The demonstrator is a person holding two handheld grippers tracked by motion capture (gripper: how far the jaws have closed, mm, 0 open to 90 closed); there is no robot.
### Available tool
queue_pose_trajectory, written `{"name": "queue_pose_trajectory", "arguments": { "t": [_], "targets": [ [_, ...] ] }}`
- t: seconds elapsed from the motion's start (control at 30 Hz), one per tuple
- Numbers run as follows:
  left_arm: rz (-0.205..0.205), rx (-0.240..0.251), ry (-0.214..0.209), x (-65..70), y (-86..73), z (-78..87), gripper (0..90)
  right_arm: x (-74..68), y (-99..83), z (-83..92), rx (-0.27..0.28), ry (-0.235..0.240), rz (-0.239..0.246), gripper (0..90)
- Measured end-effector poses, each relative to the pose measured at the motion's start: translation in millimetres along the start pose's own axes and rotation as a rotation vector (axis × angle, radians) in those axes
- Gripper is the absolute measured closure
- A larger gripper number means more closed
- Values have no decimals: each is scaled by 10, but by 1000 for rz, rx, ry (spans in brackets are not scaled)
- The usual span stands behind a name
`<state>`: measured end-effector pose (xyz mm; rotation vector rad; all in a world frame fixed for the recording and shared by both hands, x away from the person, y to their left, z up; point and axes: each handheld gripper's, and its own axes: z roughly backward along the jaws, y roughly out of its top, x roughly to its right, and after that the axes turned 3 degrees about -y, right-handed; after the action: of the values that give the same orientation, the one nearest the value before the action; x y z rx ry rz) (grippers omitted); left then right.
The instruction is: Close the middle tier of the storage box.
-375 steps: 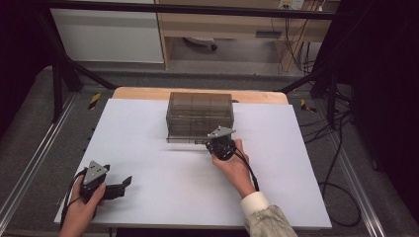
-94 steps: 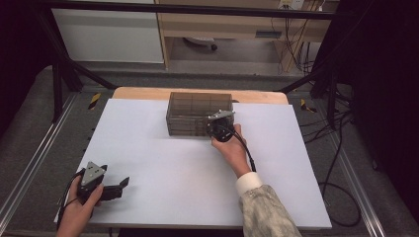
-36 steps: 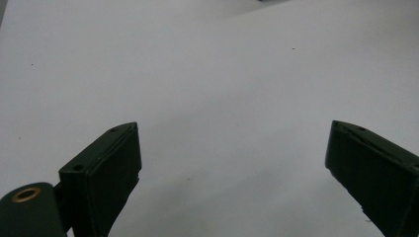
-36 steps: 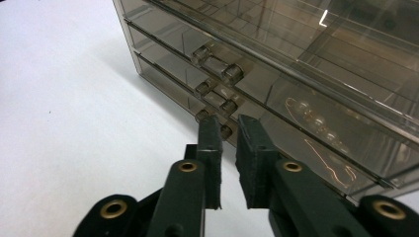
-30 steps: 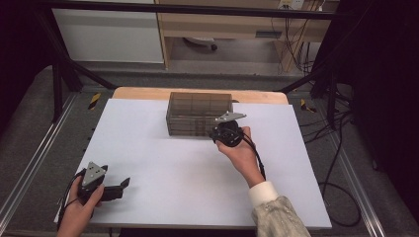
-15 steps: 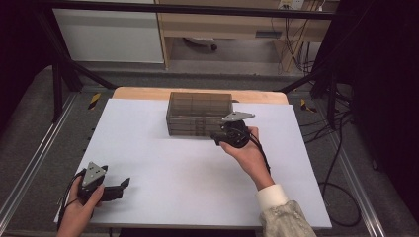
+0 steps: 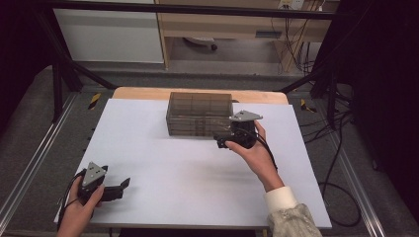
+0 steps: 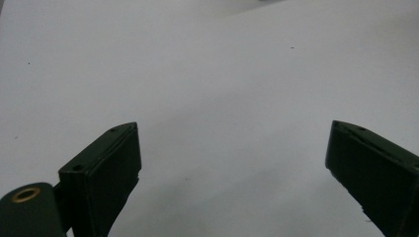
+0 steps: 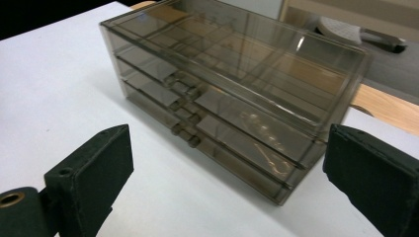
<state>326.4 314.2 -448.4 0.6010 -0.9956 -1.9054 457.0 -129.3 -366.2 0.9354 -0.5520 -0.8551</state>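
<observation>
Drawer box (image 7: pixel 200 114) sits at the far middle of the white counter (image 7: pixel 163 163), its smoked-clear front facing the person. In the right gripper view the box (image 9: pixel 232 98) shows three rows of drawers, all flush with the front, small handles lined up near the centre. Something pale and thin lies in a lower right drawer; too faint to tell what.

Right gripper (image 7: pixel 223 140) is just off the box's front right corner. Its jaws have just been opening and now stand wide apart, nothing between them. A second ago the same gripper was hard against the box front with jaws nearly closed; it now sits a little further right and back from the front.

Reading: this looks like a release after a drawer handle was worked. Since every drawer is flush, the drawer in hand appears to be pushed home, so that step is probably finished. Next would be either a fresh approach to another handle or a withdrawal; can't say which.

Left gripper (image 7: pixel 117 188) rests at the near left corner of the counter, well apart from the box, in the same spot as before. Its jaws are wide open over bare counter (image 8: pixel 222 74), holding nothing. It takes no part in the work at present.
</observation>
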Motion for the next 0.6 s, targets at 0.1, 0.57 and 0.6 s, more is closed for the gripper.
{"name": "queue_pose_trajectory", "arguments": {
  "t": [0.1, 0.57, 0.6],
  "targets": [
    [0, 0, 0, 0, 1, 0, 67, 61, -8, 46, -16, 27, -20, 49],
    [-2, 1, 2, 0, 2, 1, 67, 316, -66, 319, 18, 22, -47, 50],
    [-1, 1, 2, -1, 2, 2, 67, 342, -72, 350, 20, 20, -51, 50]
  ]
}}
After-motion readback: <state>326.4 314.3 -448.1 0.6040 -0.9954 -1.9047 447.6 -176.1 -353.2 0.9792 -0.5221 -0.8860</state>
